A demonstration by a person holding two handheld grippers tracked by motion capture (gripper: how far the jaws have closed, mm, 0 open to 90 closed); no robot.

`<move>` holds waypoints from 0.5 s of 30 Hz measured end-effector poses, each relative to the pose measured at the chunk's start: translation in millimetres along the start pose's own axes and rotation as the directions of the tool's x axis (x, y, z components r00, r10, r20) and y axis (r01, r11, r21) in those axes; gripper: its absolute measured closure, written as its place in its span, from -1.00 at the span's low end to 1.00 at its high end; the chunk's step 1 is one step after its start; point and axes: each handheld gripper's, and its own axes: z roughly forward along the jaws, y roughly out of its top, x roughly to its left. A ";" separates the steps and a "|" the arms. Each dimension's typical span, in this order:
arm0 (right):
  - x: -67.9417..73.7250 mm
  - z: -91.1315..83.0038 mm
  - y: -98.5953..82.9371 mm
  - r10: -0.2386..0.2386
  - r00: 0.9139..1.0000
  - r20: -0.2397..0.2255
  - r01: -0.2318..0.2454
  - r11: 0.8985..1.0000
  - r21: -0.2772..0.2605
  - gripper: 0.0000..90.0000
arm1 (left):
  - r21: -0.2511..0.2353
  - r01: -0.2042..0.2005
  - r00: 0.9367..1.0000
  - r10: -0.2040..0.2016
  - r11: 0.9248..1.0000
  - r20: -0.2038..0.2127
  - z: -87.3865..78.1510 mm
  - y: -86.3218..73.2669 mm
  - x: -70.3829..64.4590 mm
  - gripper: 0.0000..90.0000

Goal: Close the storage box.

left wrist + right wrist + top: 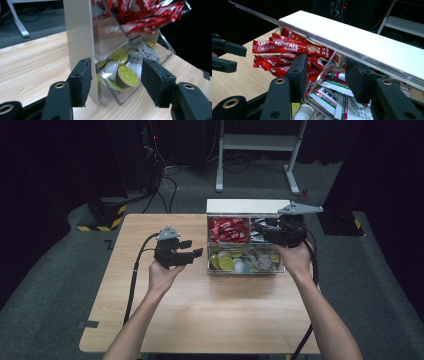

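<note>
A clear plastic box (280,270) with a white back panel stands on the wooden table (200,315). Red Nescafé sachets (229,230) fill its far left compartment, yellow-lidded capsules (225,262) the near left, white and green sachets (332,87) the right side. My left gripper (196,248) hovers open just left of the box, pointing at it. In the left gripper view its jaws (116,67) frame the box's near corner and the capsules (127,75). My right gripper (257,230) is open above the right compartments, its jaws (325,62) empty over the red sachets (287,46).
The box's open lid (362,37) slants above the sachets in the right gripper view. A white desk frame (260,142) and cables lie on the floor beyond the table. Bare wood stretches across the near half and left of the table.
</note>
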 end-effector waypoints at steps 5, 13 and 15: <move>0.2 0.1 0.8 -0.002 1.000 0.002 0.002 1.000 0.005 0.17 | -0.027 -0.014 1.000 0.015 1.000 0.024 1.7 11.2 -8.1 -0.01; 1.0 2.1 0.9 -0.007 1.000 0.012 0.007 1.000 0.007 0.15 | -0.044 -0.030 0.999 0.032 0.999 0.039 4.9 25.3 -15.2 0.07; 1.0 2.2 0.9 -0.006 1.000 0.012 0.006 1.000 0.007 0.15 | -0.044 -0.032 0.998 0.034 0.999 0.043 6.8 28.4 -17.0 0.08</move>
